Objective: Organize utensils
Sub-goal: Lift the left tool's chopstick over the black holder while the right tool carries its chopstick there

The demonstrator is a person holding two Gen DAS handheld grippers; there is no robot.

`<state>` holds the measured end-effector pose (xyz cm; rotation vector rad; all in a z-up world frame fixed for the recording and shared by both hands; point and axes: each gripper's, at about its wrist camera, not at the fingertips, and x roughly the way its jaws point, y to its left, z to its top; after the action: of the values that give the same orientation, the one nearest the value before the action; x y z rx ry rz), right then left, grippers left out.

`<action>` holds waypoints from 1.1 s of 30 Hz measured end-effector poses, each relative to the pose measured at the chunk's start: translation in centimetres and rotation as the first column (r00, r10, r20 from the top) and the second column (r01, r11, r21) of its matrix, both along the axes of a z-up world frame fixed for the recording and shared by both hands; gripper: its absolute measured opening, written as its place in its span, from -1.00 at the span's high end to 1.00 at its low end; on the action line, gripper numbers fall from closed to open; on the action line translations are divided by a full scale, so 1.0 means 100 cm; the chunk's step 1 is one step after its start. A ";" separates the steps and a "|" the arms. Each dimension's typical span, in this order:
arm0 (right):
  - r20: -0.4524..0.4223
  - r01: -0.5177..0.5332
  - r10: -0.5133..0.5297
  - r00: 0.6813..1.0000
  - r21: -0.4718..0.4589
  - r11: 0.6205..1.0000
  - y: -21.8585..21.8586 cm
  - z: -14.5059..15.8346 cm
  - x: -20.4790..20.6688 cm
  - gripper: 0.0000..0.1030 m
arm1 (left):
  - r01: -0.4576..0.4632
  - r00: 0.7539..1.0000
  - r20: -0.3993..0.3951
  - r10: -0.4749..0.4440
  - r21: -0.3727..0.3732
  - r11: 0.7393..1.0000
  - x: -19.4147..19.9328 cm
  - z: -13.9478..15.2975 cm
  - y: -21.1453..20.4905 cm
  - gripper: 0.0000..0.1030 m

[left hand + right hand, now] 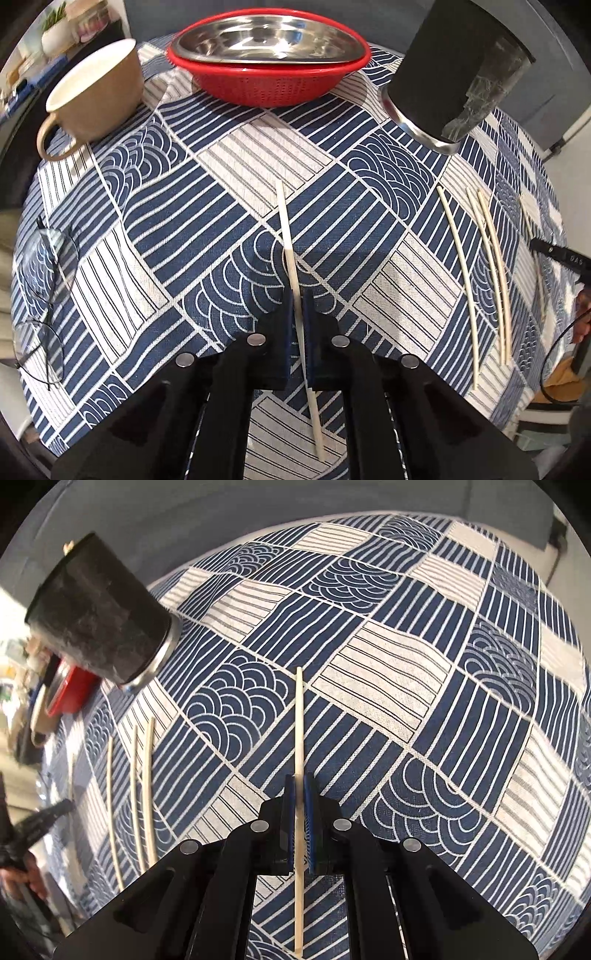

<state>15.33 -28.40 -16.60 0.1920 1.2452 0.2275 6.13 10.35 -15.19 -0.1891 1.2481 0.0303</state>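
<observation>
Holding one chopstick each: left gripper [298, 317] pinches a chopstick [286, 221] mid-tabletop, right gripper [302, 805] another [300, 716] nearer the right edge. Lift both level before swinging toward the black holder [454, 74] at the far edge. Three loose chopsticks [491, 266] lie between; tabletop there is otherwise open.

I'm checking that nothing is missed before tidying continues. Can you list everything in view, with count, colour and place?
Tablecloth: one, blue and white patterned, covering the table.
Loose chopsticks: three, cream, lying on the cloth.
Held chopsticks: two, cream, one in each gripper.
Holder: one, black cylinder, far side.
Colander: one, red, far side.
Steel bowl: one, silver, nested in the colander.
Mug: one, tan, far left.
Glasses: one pair, thin dark frame, left edge.
Left gripper: black, shut on a chopstick.
Right gripper: black, shut on a chopstick.
</observation>
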 end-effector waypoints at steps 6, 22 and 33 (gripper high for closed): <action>-0.036 0.106 -0.103 0.994 0.094 0.990 -0.026 0.001 0.001 0.91 | -0.072 0.997 -0.025 0.070 -0.070 0.995 -0.013 0.002 0.029 0.90; 0.224 0.130 -0.152 0.963 0.112 0.985 -0.053 0.106 0.034 0.91 | -0.153 0.978 0.150 0.147 0.029 0.988 -0.006 0.091 0.062 0.90; 0.473 0.039 -0.093 0.876 0.123 0.992 -0.027 0.205 0.062 0.91 | -0.075 0.930 0.359 0.074 -0.010 0.997 0.057 0.185 0.029 0.90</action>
<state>21.51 -31.11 3.86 0.2552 0.7302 0.2656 11.88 13.24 3.35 -0.2278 0.8743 0.0613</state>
